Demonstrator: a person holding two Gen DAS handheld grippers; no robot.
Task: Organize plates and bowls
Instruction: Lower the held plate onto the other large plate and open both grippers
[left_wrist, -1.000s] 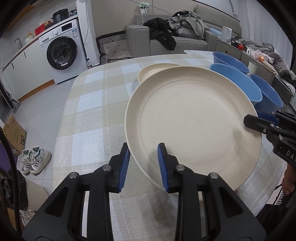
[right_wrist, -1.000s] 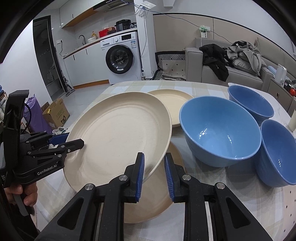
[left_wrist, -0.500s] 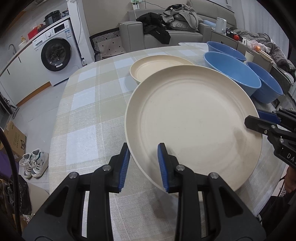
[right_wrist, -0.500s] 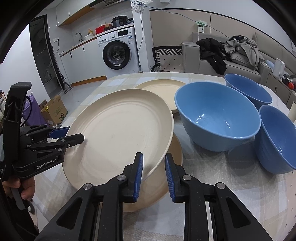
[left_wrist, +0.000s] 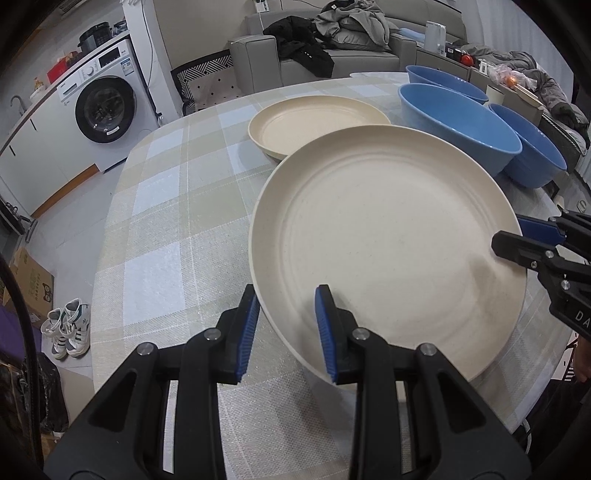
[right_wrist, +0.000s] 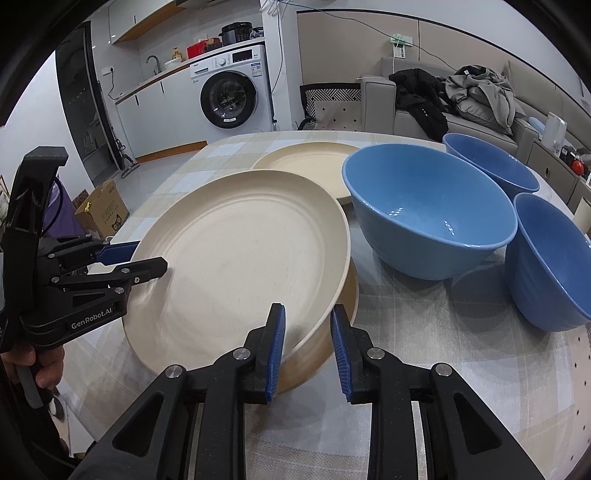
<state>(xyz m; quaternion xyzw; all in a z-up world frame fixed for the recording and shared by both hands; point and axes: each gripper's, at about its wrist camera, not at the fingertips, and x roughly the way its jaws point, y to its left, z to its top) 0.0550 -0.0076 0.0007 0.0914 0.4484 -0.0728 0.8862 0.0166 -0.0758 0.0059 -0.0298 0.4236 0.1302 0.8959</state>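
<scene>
A large cream plate (left_wrist: 388, 236) (right_wrist: 240, 258) hangs tilted just over the checked table (left_wrist: 166, 221), gripped at two opposite spots on its rim. My left gripper (left_wrist: 288, 328) (right_wrist: 144, 258) is shut on its near-left rim. My right gripper (right_wrist: 308, 349) (left_wrist: 521, 240) is shut on the opposite rim. Right beneath it lies a second cream plate (right_wrist: 352, 288), mostly hidden. A third cream plate (left_wrist: 317, 122) (right_wrist: 314, 162) lies farther back. Three blue bowls (right_wrist: 424, 221) (right_wrist: 491, 166) (right_wrist: 546, 266) stand to the right.
The table's rounded edge runs close on the left, with shoes (left_wrist: 70, 328) and a cardboard box (right_wrist: 103, 210) on the floor. A washing machine (left_wrist: 107, 107) and a sofa with clothes (left_wrist: 332, 40) stand beyond the table.
Both grippers have sunk a little with the large plate between them, bringing it closer to the plate beneath. The far plate and bowls show more fully.
</scene>
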